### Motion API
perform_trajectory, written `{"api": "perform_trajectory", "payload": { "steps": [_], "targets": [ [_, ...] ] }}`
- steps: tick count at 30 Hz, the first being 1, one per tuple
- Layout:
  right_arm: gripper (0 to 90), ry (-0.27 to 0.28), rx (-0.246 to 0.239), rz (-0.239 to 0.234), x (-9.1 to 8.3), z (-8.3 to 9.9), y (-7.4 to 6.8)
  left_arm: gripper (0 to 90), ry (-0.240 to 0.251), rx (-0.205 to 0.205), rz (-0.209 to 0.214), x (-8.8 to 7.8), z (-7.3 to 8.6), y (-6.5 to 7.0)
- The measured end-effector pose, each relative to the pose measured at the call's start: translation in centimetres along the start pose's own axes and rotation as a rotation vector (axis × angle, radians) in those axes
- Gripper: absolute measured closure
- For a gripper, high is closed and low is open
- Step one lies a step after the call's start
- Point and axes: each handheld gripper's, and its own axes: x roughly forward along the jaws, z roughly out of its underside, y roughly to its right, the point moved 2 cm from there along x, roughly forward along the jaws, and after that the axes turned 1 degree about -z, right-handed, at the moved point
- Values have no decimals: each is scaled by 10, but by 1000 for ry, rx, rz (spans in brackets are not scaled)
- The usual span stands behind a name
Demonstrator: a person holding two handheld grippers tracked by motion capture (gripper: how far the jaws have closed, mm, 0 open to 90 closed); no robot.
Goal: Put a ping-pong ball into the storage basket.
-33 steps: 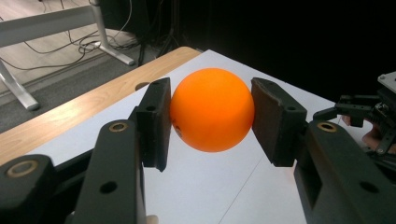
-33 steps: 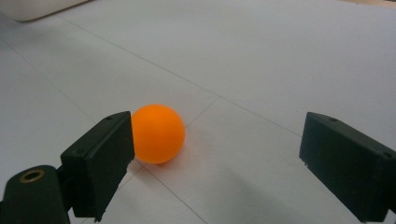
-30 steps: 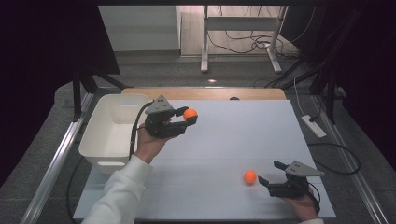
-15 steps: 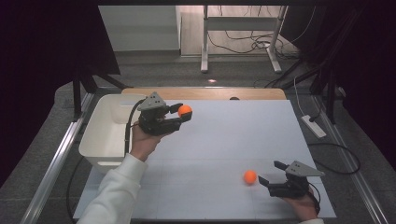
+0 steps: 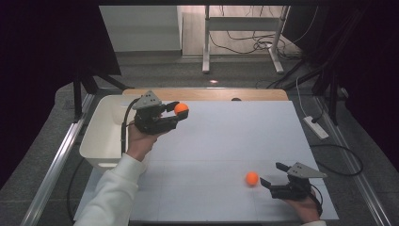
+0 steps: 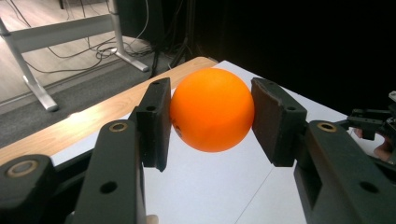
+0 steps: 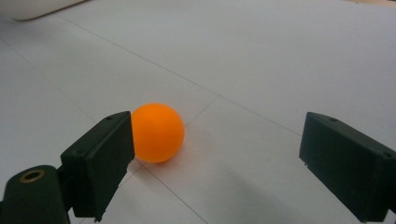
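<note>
In the upper left of the high view, the left gripper (image 5: pixel 173 113) is clamped on 1 orange ball (image 5: pixel 181 108), carried clear of the white table (image 5: pixel 226 141) just right of the white bin (image 5: pixel 101 136); judging by that closeness, the ball is probably headed for the bin. The left gripper view shows both pads (image 6: pixel 156 121) pressing the ball's sides at its widest part, a grip that should keep it from rolling out. At lower right, the right gripper (image 5: pixel 275 176) rests low with its jaws spread wide, gripping nothing, beside a 2nd orange ball (image 5: pixel 252 178) lying on the table, likely lined up to take it.
</note>
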Motion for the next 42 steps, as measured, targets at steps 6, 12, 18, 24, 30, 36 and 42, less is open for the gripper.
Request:
{"api": "perform_trajectory", "payload": {
  "steps": [6, 12, 18, 24, 30, 36, 42],
  "targets": [
    [99, -1, 0, 1, 0, 0, 0, 511, 12, -7, -7, -5, -1, -4],
    [99, -1, -1, 1, 0, 0, 0, 511, 12, -5, -24, -9, -2, -8],
    [99, -1, -2, -1, 0, 0, 0, 510, 22, -7, -36, -15, -4, -12],
    [99, -1, -2, 0, 0, 0, 0, 510, 25, -10, -48, -18, -5, -16],
    [99, -2, -3, 0, 0, 0, 0, 511, 18, -9, -73, -23, -3, -22],
    [100, -3, -2, 1, 0, 0, 0, 510, 15, -18, -99, -29, -1, -30],
    [100, -6, -3, 1, 0, 0, 0, 510, 10, -16, -118, -32, 0, -34]
  ]
}}
